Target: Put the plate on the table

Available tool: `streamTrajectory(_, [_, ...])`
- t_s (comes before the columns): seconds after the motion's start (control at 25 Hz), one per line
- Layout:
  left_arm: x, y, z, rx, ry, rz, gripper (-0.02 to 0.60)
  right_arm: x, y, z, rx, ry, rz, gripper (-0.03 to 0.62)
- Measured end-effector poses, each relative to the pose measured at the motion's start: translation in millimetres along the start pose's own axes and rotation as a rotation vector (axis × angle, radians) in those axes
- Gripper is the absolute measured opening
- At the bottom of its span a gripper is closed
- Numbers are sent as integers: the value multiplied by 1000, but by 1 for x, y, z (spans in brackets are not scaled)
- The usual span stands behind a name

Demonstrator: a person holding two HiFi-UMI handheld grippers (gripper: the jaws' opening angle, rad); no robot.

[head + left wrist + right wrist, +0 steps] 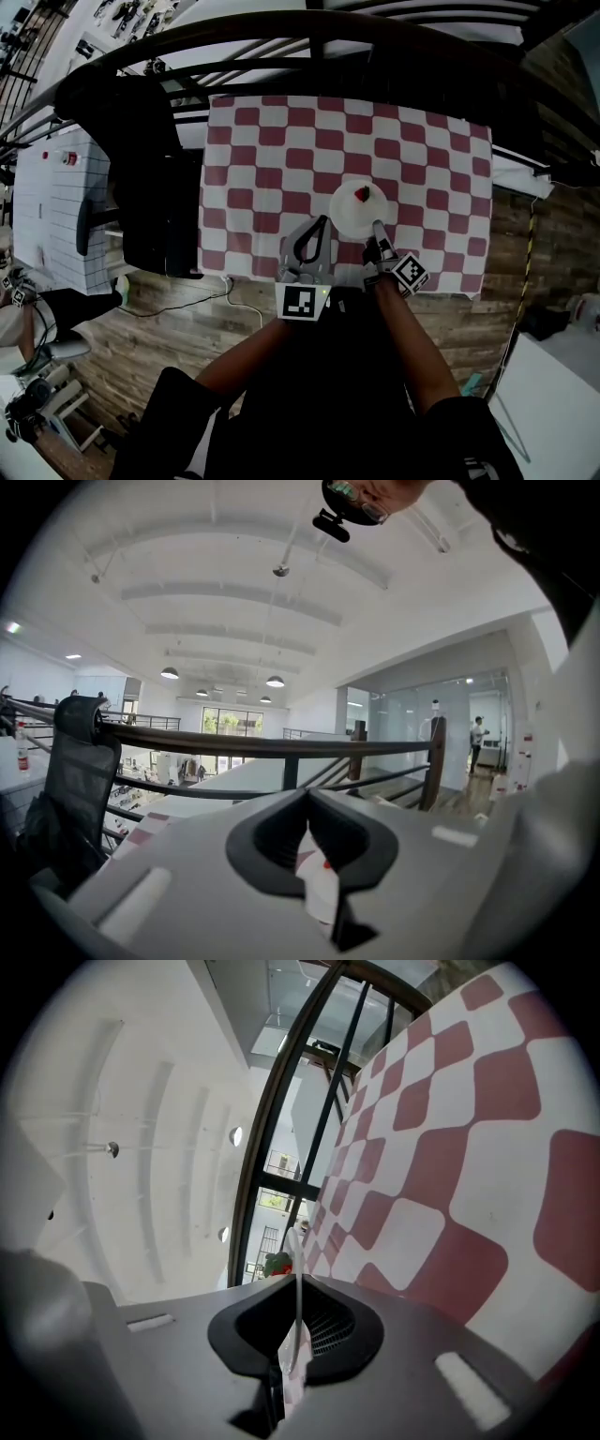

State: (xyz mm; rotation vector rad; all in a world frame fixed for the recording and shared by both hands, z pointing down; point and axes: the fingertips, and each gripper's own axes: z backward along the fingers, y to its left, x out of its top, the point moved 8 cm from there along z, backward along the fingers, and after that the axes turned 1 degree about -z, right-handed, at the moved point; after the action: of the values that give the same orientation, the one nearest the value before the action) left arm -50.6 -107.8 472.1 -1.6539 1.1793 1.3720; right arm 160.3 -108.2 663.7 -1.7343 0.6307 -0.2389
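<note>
— So, where is the plate (352, 214)?

— Over the table (441, 281), just toward five o'clock from the middle of the red and white checked cloth (262, 150). Whether it already rests on the cloth or hangs a little above it, I cannot tell.

— What has hold of it?

— The right gripper (378, 228). Its jaws are pressed together on the rim at the plate's five o'clock, and its own view shows the plate edge-on between them.

— Anything on the plate?

— A small red piece (362, 194), near its one o'clock edge.

— And the left gripper (317, 223)?

— It sits at the plate's eight o'clock, just beside the rim, with its jaw tips meeting and nothing between them.

— What else is around?

— A black chair (150, 178) stands at the table's nine o'clock side.
</note>
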Motion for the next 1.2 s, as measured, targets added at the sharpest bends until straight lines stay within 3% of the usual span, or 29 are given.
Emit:
streamTrajectory(0.52, [-12, 8, -14, 29, 76, -33, 9, -5, -48, -14, -22, 110, 19, 9])
streamTrajectory(1.2, [-18, 14, -15, 40, 104, -35, 9, -3, -75, -24, -112, 137, -25, 11])
